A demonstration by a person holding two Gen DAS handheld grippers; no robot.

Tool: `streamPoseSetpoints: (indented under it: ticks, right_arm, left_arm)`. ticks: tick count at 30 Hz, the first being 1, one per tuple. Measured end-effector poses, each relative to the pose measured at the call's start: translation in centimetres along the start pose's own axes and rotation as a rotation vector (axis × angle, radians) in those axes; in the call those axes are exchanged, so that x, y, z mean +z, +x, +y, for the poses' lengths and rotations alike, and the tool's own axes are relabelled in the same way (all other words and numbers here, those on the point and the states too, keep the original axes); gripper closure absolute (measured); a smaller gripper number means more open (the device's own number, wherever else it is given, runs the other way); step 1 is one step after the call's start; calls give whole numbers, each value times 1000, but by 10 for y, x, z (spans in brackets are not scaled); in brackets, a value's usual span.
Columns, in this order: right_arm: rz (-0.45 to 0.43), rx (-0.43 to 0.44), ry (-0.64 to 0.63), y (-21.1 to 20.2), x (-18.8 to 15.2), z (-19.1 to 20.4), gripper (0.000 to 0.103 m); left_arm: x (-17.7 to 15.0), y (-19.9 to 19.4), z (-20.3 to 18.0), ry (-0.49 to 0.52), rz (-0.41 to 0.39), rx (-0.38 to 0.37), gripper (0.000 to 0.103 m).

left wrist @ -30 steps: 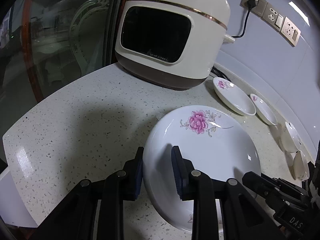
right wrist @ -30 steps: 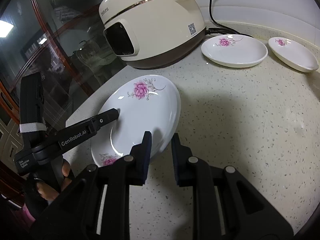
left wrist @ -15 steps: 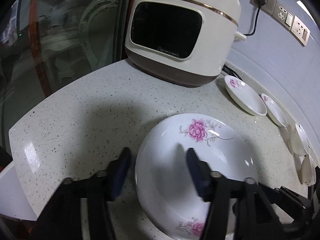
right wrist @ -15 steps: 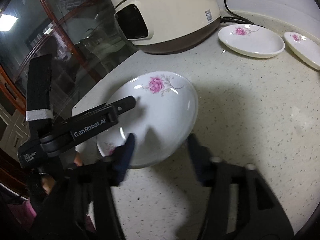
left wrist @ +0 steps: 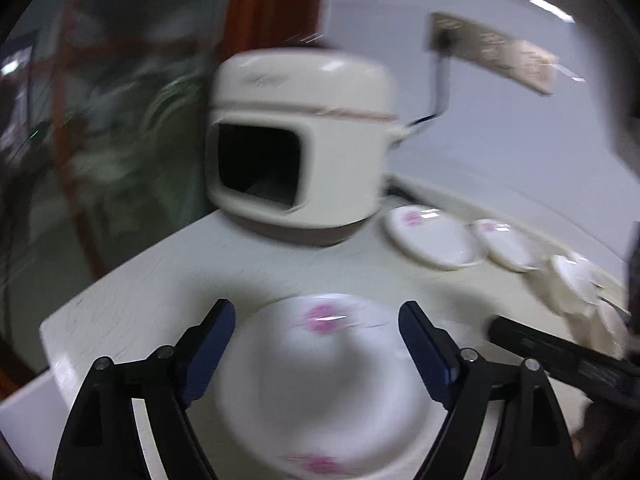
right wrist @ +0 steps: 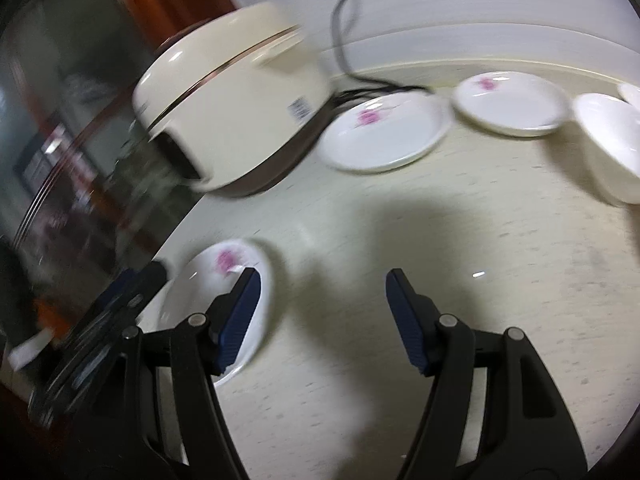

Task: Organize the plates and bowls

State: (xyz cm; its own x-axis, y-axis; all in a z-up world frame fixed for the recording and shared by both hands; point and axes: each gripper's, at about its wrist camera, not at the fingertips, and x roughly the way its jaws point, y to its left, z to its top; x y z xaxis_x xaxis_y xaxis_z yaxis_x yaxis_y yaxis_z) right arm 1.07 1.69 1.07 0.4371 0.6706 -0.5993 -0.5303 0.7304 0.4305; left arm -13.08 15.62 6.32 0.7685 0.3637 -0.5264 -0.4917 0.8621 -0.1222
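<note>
Your left gripper (left wrist: 316, 344) is opening, its jaws already spread wide. The large flowered plate (left wrist: 320, 384) lies flat on the counter (left wrist: 168, 280) between and below the blue pads (left wrist: 210, 348), which do not touch it; nothing is held. Your right gripper (right wrist: 320, 320) stands open too, with only bare counter between its fingers. In the right wrist view that same plate (right wrist: 236, 276) sits just to the left of the left finger, partly behind it. Ahead of both grippers stands the cream cooker (left wrist: 300, 152), and to its right a row of smaller flowered plates (right wrist: 384, 136) and white bowls (right wrist: 612, 144) runs along the wall. Both views are blurred.
</note>
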Motion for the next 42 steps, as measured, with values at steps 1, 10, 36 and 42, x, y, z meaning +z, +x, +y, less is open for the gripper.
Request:
streamPoseSetpoints:
  ticks: [1, 10, 36, 42]
  right_arm:
    - [-14, -30, 14, -2, 3, -5, 34]
    - [-42, -242, 159, -20, 17, -67, 32]
    - [-66, -170, 307, -37, 22, -99, 33]
    - [-60, -171, 304, -35, 22, -99, 33]
  left_arm:
    - [1, -5, -11, 28, -10, -40, 16]
    - [15, 15, -84, 83, 82, -198, 10]
    - [50, 177, -125, -26, 176, 267, 10]
    - [47, 204, -115, -75, 313, 229, 9]
